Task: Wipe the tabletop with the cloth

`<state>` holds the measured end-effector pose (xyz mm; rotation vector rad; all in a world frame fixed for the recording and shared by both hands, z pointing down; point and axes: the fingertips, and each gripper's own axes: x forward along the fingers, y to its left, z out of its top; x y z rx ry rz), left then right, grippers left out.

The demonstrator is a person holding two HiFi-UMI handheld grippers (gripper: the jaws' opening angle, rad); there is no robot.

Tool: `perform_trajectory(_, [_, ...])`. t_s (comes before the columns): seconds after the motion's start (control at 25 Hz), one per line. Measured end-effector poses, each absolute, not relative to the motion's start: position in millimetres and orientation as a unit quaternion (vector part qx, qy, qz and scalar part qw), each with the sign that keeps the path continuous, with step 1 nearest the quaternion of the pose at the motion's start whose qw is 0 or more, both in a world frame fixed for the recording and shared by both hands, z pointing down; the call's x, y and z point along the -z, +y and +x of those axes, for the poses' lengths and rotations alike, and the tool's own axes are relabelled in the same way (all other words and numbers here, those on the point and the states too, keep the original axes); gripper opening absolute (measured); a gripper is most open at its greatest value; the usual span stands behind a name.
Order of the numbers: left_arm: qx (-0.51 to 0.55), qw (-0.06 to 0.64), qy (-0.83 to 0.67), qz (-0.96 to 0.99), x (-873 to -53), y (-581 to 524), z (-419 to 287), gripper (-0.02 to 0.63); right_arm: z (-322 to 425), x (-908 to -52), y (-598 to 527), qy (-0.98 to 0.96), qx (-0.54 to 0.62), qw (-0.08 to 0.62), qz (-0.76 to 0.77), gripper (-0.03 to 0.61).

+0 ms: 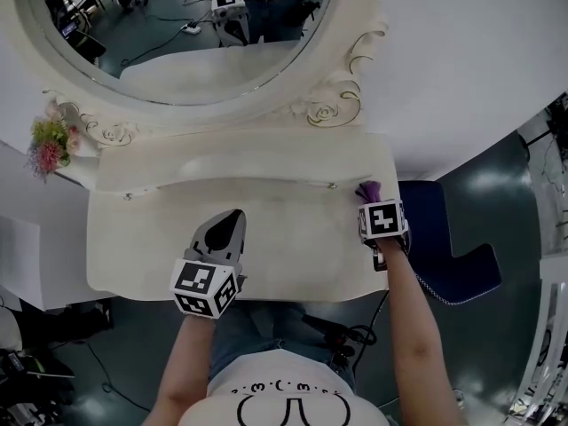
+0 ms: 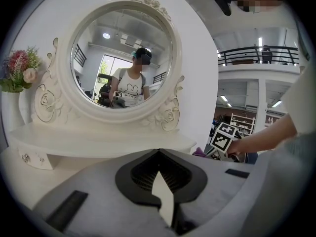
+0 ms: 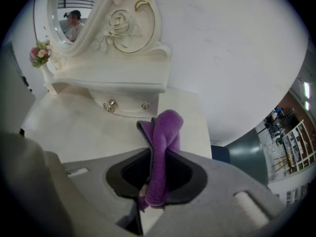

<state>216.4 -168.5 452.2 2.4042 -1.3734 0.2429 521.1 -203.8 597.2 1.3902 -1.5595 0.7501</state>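
A purple cloth is bunched and pinched upright in my right gripper, which is shut on it. In the head view the right gripper sits at the far right corner of the white tabletop, with the cloth poking out ahead of it near the raised shelf. My left gripper hovers over the front left of the tabletop, jaws together and holding nothing. Its own view shows the jaws meeting at a point, facing the mirror.
A round ornate mirror stands on a raised shelf with small drawer knobs along the back. Pink flowers stand at the far left. A blue chair sits just beyond the table's right edge.
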Motion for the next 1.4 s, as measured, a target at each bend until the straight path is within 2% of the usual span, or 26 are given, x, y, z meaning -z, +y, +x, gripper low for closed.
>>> perform_trajectory(1.4, [-0.083, 0.175, -0.467, 0.863, -440.2, -151.1, 94.6, -0.003, 363.6, -596.5, -189.4, -0.638, -0.333, 0.412, 0.559, 0.066])
